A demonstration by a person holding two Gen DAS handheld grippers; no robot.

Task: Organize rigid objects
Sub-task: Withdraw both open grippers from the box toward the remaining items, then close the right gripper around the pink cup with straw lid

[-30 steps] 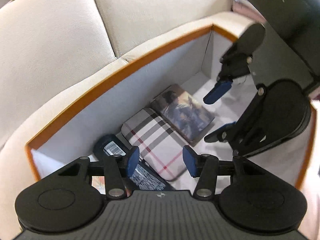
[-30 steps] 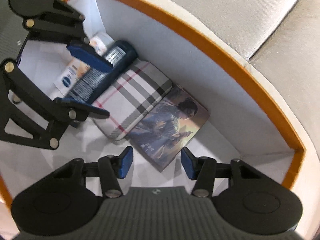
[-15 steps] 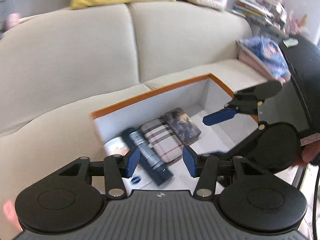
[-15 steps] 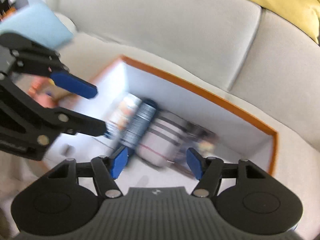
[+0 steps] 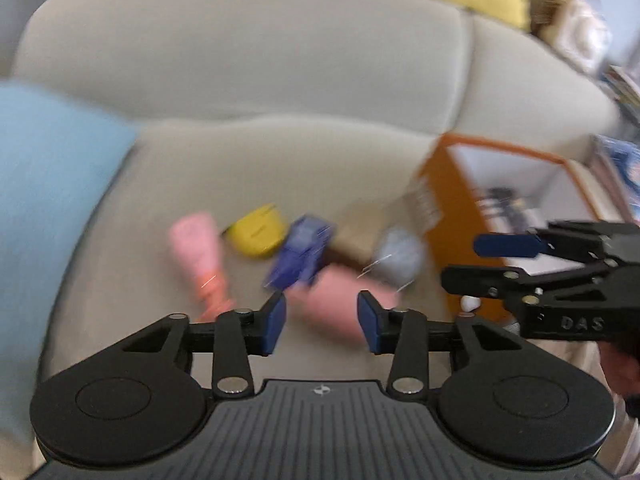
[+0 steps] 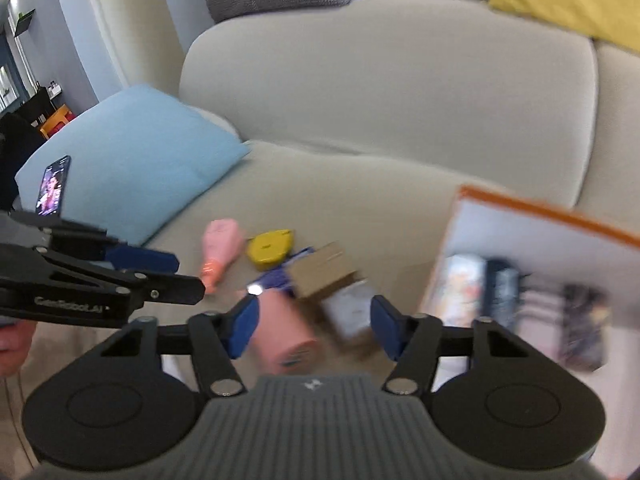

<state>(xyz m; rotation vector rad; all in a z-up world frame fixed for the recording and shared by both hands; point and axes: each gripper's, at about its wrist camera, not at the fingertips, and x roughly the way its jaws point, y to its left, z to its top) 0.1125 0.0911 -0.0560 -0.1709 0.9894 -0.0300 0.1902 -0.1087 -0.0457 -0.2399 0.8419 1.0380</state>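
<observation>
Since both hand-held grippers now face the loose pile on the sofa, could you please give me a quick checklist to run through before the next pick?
1. Left hand-held gripper free: ok; jaws have just been closing, nothing between them.
2. Right hand-held gripper free: ok; jaws have just been closing, apart and gripping nothing.
3. Orange-rimmed box has room: ok; items lie along its far wall, bare floor in front.
4. Loose items in view: ok; yellow case, pink bottle, brown carton lie on the sofa seat.
5. Next target identified: cannot tell; the pile is blurred.
6. Grippers apart: ok; side by side, not touching.
</observation>
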